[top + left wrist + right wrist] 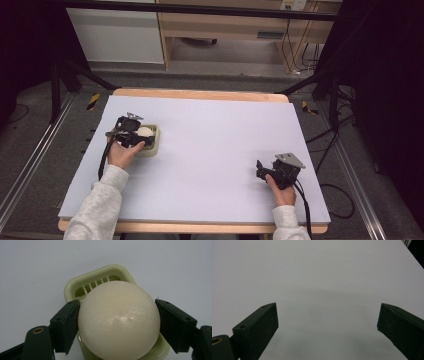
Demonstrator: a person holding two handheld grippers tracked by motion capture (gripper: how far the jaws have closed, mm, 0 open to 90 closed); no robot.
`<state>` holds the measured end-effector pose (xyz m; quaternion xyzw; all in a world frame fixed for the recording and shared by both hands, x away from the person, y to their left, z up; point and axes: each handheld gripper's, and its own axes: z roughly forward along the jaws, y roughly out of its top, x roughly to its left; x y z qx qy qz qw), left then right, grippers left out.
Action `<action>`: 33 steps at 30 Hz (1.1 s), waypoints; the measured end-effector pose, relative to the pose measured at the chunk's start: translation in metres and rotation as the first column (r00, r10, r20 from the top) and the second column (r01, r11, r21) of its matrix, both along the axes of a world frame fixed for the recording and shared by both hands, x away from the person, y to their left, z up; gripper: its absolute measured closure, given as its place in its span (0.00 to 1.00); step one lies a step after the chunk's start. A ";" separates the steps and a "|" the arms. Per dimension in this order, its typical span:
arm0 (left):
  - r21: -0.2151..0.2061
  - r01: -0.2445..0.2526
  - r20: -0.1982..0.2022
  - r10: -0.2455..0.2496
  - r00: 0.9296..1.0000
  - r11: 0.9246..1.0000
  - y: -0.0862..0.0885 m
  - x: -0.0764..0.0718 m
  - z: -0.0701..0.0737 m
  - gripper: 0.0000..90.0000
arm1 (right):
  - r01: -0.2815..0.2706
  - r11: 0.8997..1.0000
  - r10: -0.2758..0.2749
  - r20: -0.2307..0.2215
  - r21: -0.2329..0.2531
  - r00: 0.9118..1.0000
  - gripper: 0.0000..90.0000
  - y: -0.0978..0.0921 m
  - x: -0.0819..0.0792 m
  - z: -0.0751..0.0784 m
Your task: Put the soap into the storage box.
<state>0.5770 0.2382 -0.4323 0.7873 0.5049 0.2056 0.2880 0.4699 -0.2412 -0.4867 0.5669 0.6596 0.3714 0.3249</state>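
Observation:
A white egg (119, 320) sits between the jaws of my left gripper (117, 325), which is shut on it; both jaws press its sides. The egg hangs just over a pale green egg slicer (100, 280) whose white slats show behind it. In the high view the left gripper (134, 135) holds the egg (145, 132) over the slicer (155, 142) at the table's left. My right gripper (260, 169) stands open near the front right, jaws wide apart with nothing between them; its own view shows the right gripper (328, 325) over bare table.
A white sheet covers the table (210, 130), with a wooden edge at the back. Black frame legs and cables (325, 150) lie on the floor to the right. A wooden desk (225, 25) stands beyond the table.

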 end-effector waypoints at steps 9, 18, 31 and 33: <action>-0.001 0.005 -0.012 -0.005 1.000 1.000 -0.001 0.000 -0.006 0.25 | 0.000 1.000 0.000 0.000 -0.001 1.000 0.04 0.000 0.000 0.000; 0.000 0.010 -0.021 -0.010 1.000 1.000 0.000 -0.001 -0.011 0.25 | -0.001 1.000 0.001 0.000 -0.002 1.000 0.04 0.000 0.000 0.000; -0.018 0.014 0.012 -0.014 1.000 1.000 0.005 -0.009 -0.003 0.17 | 0.001 1.000 -0.001 0.001 -0.002 1.000 0.04 0.000 0.000 0.000; -0.013 0.017 0.019 -0.017 1.000 1.000 0.007 -0.013 -0.002 0.16 | 0.002 1.000 -0.002 0.003 -0.002 1.000 0.04 0.000 0.000 0.000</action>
